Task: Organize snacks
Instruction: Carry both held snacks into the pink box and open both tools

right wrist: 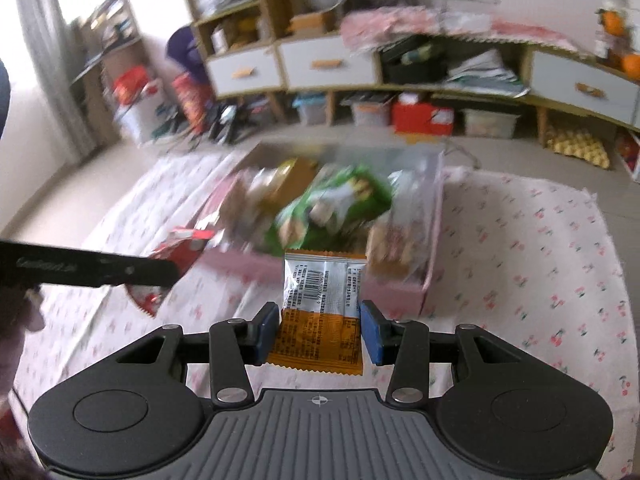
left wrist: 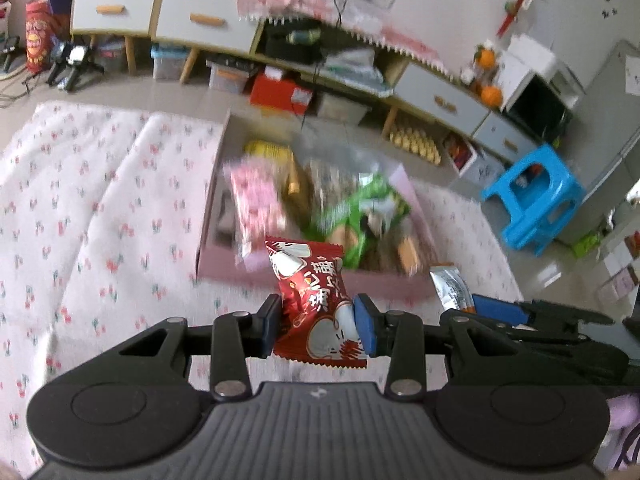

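Left gripper (left wrist: 316, 328) pinches crinkly red foil candy packet (left wrist: 316, 300), right gripper (right wrist: 320, 330) pinches flat orange-silver sachet (right wrist: 320, 308) — both light, slippery; mid-body grips best

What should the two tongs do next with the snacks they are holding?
Probably carry both forward over the pink box and let go. The left tongs pinch a red candy packet, the right tongs an orange and silver packet, and both hang just short of the box, which already holds snacks on the flowered cloth.
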